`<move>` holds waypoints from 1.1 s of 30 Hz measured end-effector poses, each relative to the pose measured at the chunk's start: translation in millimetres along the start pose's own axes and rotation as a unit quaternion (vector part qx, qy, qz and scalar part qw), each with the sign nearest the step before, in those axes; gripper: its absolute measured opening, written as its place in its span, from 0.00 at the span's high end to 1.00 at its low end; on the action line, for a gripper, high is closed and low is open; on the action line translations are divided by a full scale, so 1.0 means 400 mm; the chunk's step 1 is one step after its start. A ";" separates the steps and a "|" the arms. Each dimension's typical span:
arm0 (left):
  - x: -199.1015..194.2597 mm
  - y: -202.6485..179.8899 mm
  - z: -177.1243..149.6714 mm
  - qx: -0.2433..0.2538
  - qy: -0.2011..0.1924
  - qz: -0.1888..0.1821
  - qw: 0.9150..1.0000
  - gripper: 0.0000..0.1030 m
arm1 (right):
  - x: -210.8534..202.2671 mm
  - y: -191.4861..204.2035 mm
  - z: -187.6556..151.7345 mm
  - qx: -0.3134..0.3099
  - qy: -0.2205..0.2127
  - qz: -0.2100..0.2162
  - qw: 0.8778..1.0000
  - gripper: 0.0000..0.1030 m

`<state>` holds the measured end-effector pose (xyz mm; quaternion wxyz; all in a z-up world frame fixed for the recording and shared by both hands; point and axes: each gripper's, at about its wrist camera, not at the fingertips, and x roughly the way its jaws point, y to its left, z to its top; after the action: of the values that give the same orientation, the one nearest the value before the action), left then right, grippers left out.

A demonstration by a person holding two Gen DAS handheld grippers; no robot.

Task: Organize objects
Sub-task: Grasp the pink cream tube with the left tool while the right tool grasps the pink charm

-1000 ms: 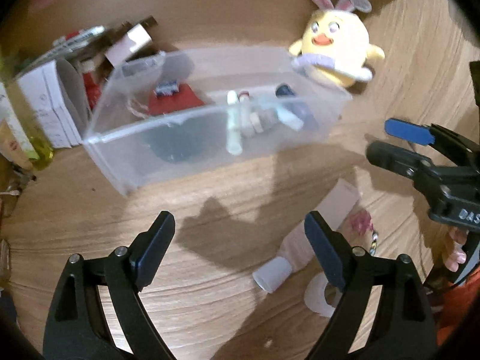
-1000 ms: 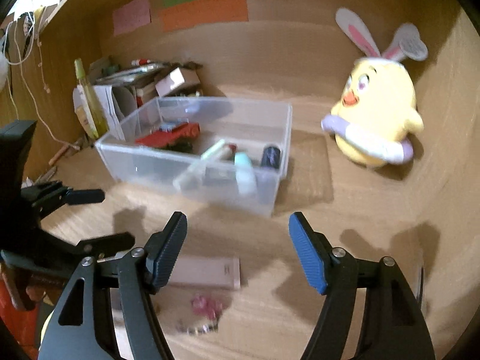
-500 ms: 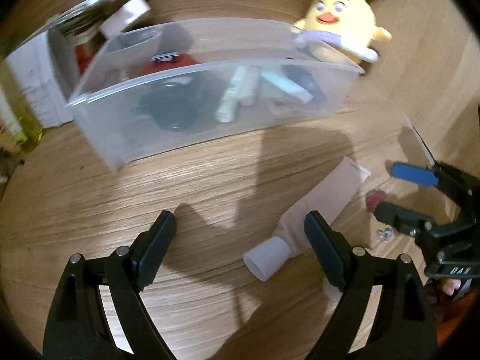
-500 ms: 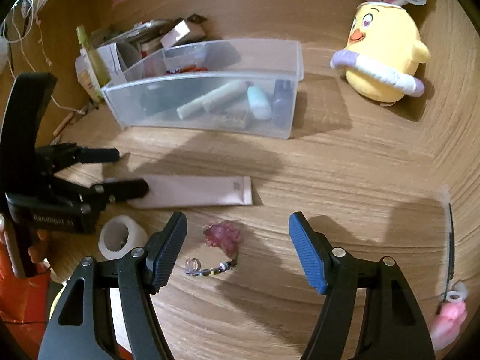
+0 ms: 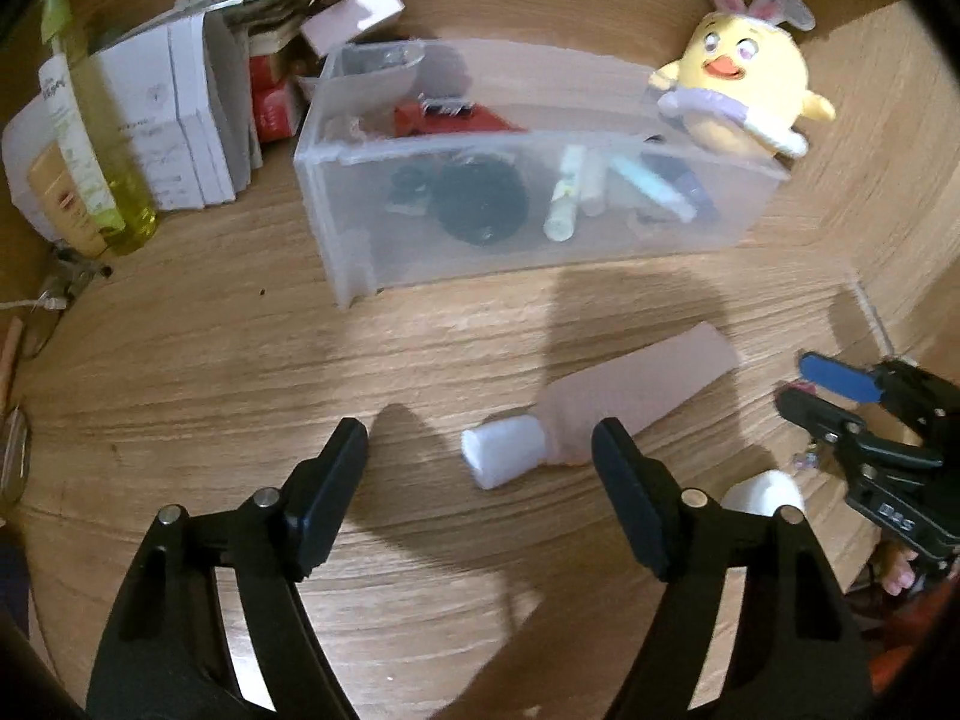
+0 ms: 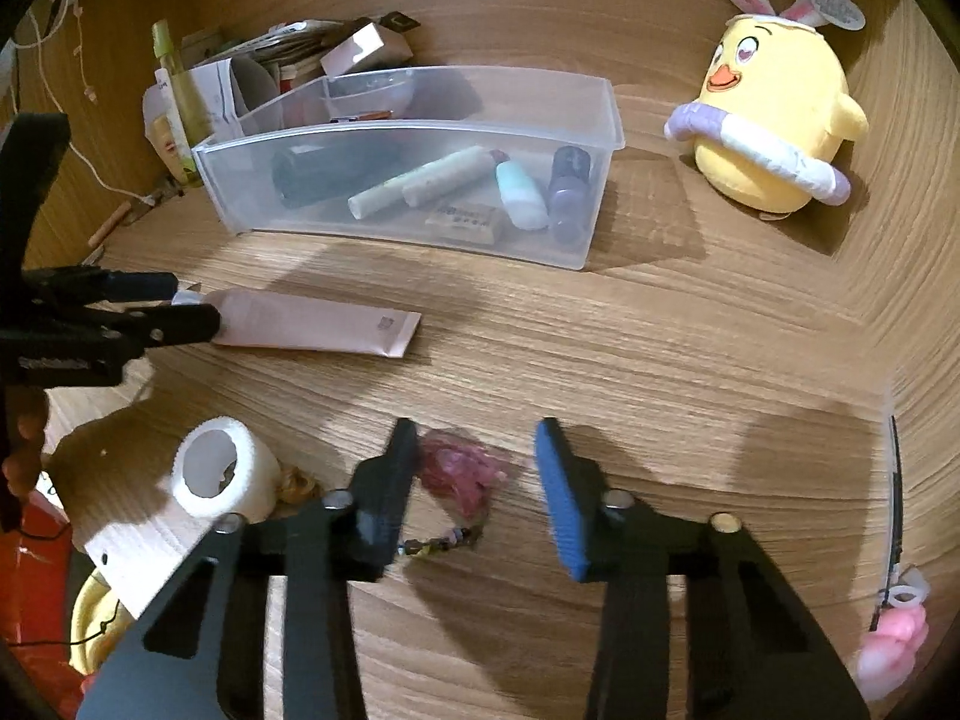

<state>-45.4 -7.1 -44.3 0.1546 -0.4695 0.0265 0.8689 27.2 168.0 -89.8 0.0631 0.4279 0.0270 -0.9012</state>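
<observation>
A pink tube (image 5: 624, 396) with a white cap (image 5: 504, 457) lies on the wooden table; my open left gripper (image 5: 480, 468) straddles its cap end. The tube also shows in the right wrist view (image 6: 312, 330). My right gripper (image 6: 477, 480) is open over a pink beaded charm (image 6: 459, 477); the charm lies between its fingers. A clear plastic bin (image 5: 360, 252) (image 6: 588, 240) behind holds tubes, a dark bottle and a red item. A white tape roll (image 6: 213, 474) lies left of the right gripper.
A yellow plush chick (image 6: 774, 114) (image 5: 738, 90) stands at the back right. Boxes and a yellow-green bottle (image 5: 96, 138) crowd the back left. A pink object (image 6: 894, 648) lies at the right table edge.
Both grippers have dropped toward the table. The left has closed in on the tube's cap end. The right has moved down over the pink charm and narrowed a little.
</observation>
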 end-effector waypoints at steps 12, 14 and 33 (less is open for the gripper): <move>0.059 -0.088 0.021 0.085 0.022 0.000 0.996 0.20 | -0.004 -0.019 -0.002 0.022 -0.003 0.014 1.000 0.83; 0.061 -0.093 0.023 0.086 0.021 -0.001 0.996 0.20 | -0.004 -0.021 -0.002 0.026 -0.003 0.018 1.000 0.83; 0.013 -0.074 -0.003 0.053 -0.008 -0.018 0.998 0.80 | -0.023 -0.025 -0.025 0.025 0.001 0.009 1.000 0.61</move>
<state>-38.3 22.2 -46.4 0.1951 -0.4543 0.0634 0.8669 39.1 179.8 -89.0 0.0605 0.4306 0.0012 -0.9005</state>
